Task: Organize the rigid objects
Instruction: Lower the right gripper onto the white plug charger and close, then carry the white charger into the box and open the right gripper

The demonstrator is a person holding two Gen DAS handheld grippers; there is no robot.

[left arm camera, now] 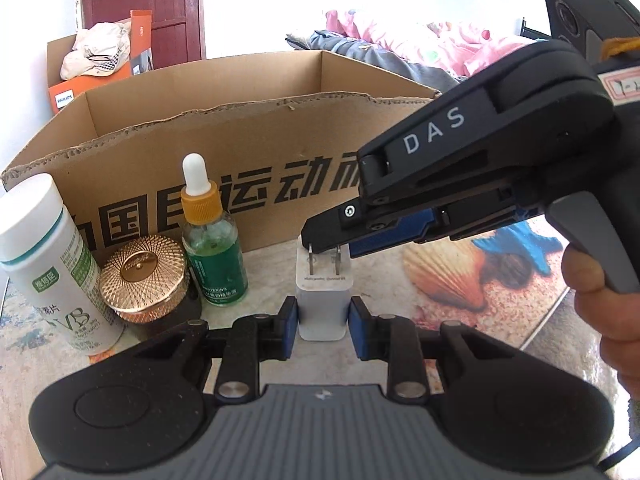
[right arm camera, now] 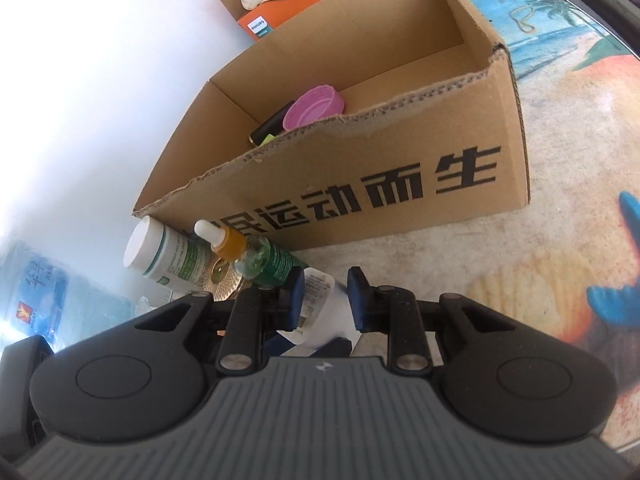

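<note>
Both grippers clamped one white charger point(left arm camera: 323, 300) before the box point(left arm camera: 248, 148): left gripper point(left arm camera: 323, 322) gripped its body, right gripper point(right arm camera: 324, 300) its pronged end. Bottles stood at nine o'clock.

Left gripper point(left arm camera: 323, 316): black linkage arms, silver pivot pins, blue pads, grey ribbed base. Right gripper point(left arm camera: 324, 246), right of frame: black shell, white "DAS", silver screw, grey trigger, green LED.

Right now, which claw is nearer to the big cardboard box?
Right. The right claw grips the prong end of the white charger, beside the cardboard box; the left claw holds its base, farther back.
</note>
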